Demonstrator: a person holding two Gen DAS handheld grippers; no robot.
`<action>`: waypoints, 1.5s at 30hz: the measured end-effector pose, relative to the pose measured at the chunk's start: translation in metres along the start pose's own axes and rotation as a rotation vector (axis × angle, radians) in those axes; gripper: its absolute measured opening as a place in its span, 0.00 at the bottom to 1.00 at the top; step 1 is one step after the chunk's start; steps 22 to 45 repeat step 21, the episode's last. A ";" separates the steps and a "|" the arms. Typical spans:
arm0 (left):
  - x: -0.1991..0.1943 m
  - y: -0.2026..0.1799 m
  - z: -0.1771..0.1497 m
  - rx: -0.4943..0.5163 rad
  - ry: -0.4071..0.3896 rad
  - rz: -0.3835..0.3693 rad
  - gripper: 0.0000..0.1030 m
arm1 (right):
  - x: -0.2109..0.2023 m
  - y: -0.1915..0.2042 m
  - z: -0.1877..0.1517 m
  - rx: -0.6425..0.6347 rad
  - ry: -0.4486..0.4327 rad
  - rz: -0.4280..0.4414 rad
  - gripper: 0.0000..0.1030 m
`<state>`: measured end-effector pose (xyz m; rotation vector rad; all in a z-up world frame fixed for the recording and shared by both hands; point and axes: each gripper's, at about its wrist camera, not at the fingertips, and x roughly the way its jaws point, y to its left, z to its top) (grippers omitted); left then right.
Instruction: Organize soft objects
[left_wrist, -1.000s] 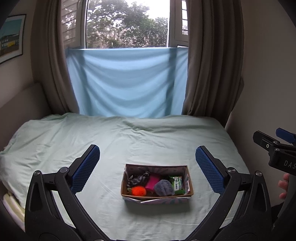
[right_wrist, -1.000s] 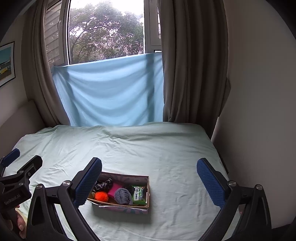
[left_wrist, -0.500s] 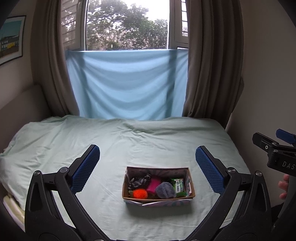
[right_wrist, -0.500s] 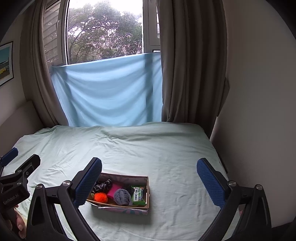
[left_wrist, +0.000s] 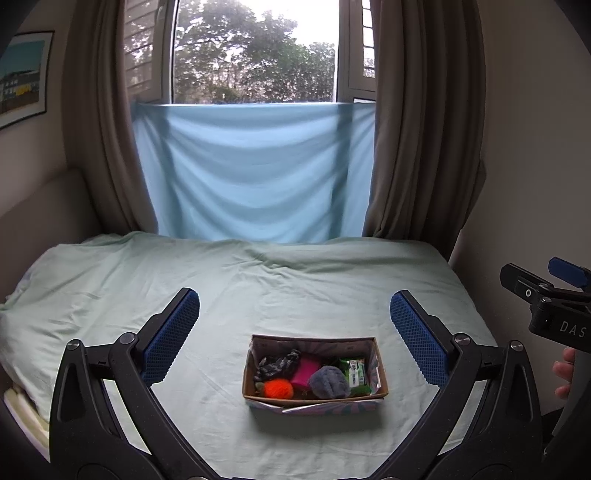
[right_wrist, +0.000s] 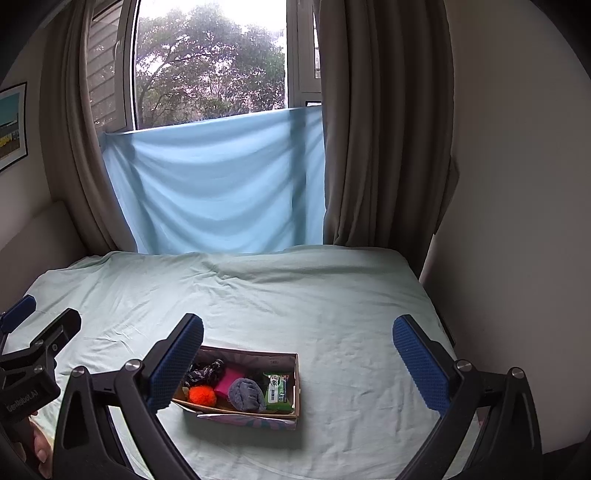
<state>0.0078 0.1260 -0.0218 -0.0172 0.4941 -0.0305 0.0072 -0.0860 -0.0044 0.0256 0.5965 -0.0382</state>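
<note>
A small cardboard box (left_wrist: 314, 399) (right_wrist: 296, 384) sits on the bed near its front edge. It holds an orange pom-pom (left_wrist: 278, 388) (right_wrist: 202, 395), a pink block (left_wrist: 305, 371), a grey sock ball (left_wrist: 328, 382) (right_wrist: 246, 395), a dark patterned sock (left_wrist: 276, 363) and a green packet (left_wrist: 355, 373) (right_wrist: 276, 391). My left gripper (left_wrist: 294, 334) is open and empty, held above and before the box. My right gripper (right_wrist: 297, 356) is open and empty, to the right of the left one. The other gripper shows at each view's edge.
The bed (left_wrist: 258, 288) has a pale green sheet and fills the room's width. A blue cloth (left_wrist: 251, 170) hangs under the window between brown curtains. Walls stand close on the right (right_wrist: 517, 221) and a headboard on the left (left_wrist: 33, 214).
Both grippers have risen slightly and pulled back a little; the box sits lower in the views. Nothing in the box moved.
</note>
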 end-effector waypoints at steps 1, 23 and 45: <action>-0.001 -0.001 0.000 0.002 -0.003 0.000 1.00 | 0.000 -0.001 0.000 0.001 -0.003 0.000 0.99; 0.008 -0.018 0.002 0.020 -0.004 0.015 1.00 | 0.004 -0.006 0.001 0.024 0.002 -0.003 0.99; 0.008 -0.018 0.002 0.020 -0.004 0.015 1.00 | 0.004 -0.006 0.001 0.024 0.002 -0.003 0.99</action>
